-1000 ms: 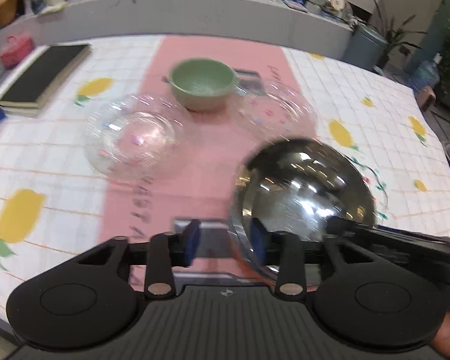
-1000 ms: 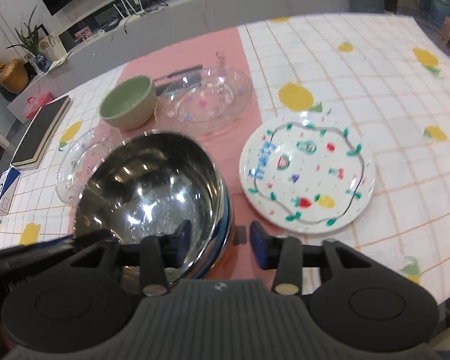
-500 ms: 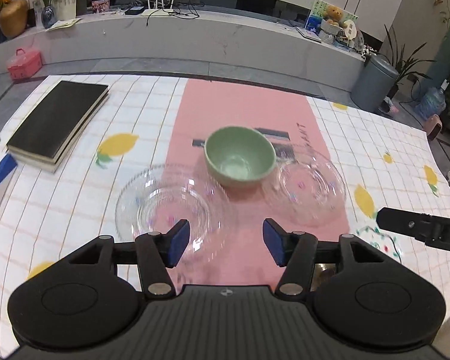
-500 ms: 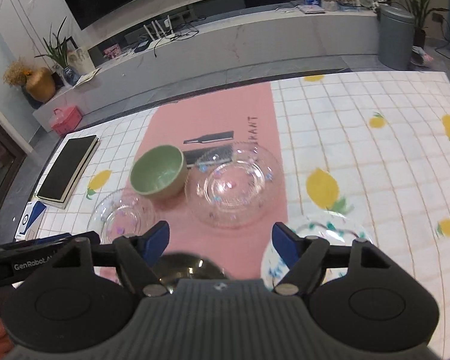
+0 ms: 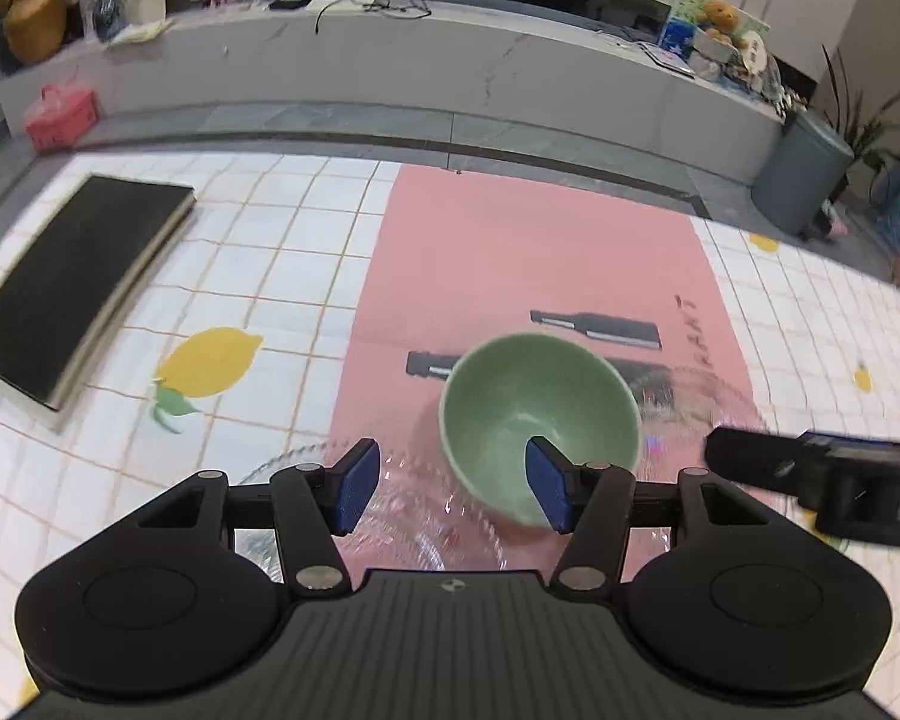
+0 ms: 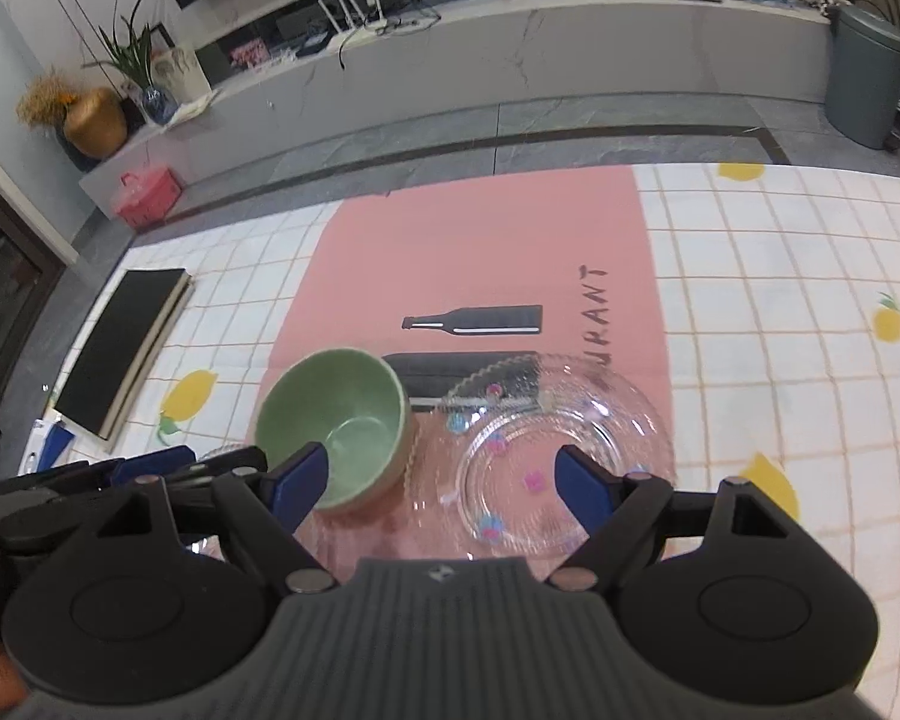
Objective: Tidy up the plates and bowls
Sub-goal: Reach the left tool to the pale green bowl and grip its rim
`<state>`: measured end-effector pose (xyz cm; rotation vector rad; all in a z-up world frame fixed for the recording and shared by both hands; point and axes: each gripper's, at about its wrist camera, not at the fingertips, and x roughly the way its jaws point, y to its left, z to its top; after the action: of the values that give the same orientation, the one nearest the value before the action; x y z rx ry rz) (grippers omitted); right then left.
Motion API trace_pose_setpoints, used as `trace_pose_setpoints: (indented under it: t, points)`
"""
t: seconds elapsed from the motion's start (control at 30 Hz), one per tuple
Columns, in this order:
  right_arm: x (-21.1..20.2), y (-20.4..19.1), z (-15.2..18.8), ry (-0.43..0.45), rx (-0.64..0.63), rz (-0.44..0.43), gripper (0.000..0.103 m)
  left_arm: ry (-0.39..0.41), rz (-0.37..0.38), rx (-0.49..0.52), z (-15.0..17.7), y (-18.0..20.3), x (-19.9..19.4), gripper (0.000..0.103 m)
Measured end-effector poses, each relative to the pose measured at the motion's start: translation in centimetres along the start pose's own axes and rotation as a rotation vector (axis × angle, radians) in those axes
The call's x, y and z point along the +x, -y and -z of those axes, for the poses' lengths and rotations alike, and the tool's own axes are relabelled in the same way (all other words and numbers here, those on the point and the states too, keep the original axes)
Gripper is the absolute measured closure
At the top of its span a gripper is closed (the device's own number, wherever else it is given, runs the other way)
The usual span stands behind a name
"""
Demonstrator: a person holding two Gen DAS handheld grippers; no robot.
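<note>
Lemon-printed white tablecloth (image 5: 282,276) covers the table, with a pink runner (image 5: 510,264) down its middle and a long grey media bench (image 6: 510,36) behind it.

On the runner stands the green bowl (image 5: 537,414), upright and empty, in the lower centre of the left wrist view and at lower left of centre in the right wrist view (image 6: 336,420). Just right of it in the right wrist view lies a clear glass plate (image 6: 564,456) with small coloured flowers; I cannot tell whether their rims touch. A second clear glass plate (image 5: 414,516) lies at the bottom centre of the left wrist view, below and left of the bowl, partly hidden by the gripper body.

Over that plate hangs the left gripper (image 5: 453,489), its blue-padded fingers apart with nothing gripped; the right-hand pad overlaps the bowl in the picture. The right gripper (image 6: 444,483) has its jaws opening wide, with nothing between them but the table below, one pad over the bowl and the other over the flowered plate.

Farther out, a black book (image 5: 72,288) lies at the left edge of the table, a red box (image 6: 147,198) sits on the floor beyond, and a grey bin (image 6: 864,78) stands at upper right.
</note>
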<state>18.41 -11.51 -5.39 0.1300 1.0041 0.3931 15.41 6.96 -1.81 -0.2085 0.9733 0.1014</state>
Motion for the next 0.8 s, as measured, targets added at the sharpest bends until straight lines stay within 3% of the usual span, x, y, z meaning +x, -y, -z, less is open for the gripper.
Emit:
trace_pose_setpoints:
  t: [0.47, 0.53, 0.67, 0.8]
  points:
    - [6.3, 0.8, -2.3, -0.096, 0.08, 0.004, 0.031, -0.066, 0.062, -0.11, -1.0, -1.1, 3.7, 0.042]
    - [6.8, 0.9, -2.2, -0.11, 0.093, 0.003, 0.036, -0.074, 0.084, -0.133, -1.0, -1.4, 4.1, 0.044]
    - [7.7, 0.8, -1.7, -0.135, 0.104, 0.002, 0.039, -0.077, 0.088, -0.137, -0.9, -1.4, 4.5, 0.056]
    - [8.0, 0.5, -1.5, -0.143, 0.109, -0.01, 0.054, -0.083, 0.13, -0.165, -0.8, -1.7, 4.7, 0.06]
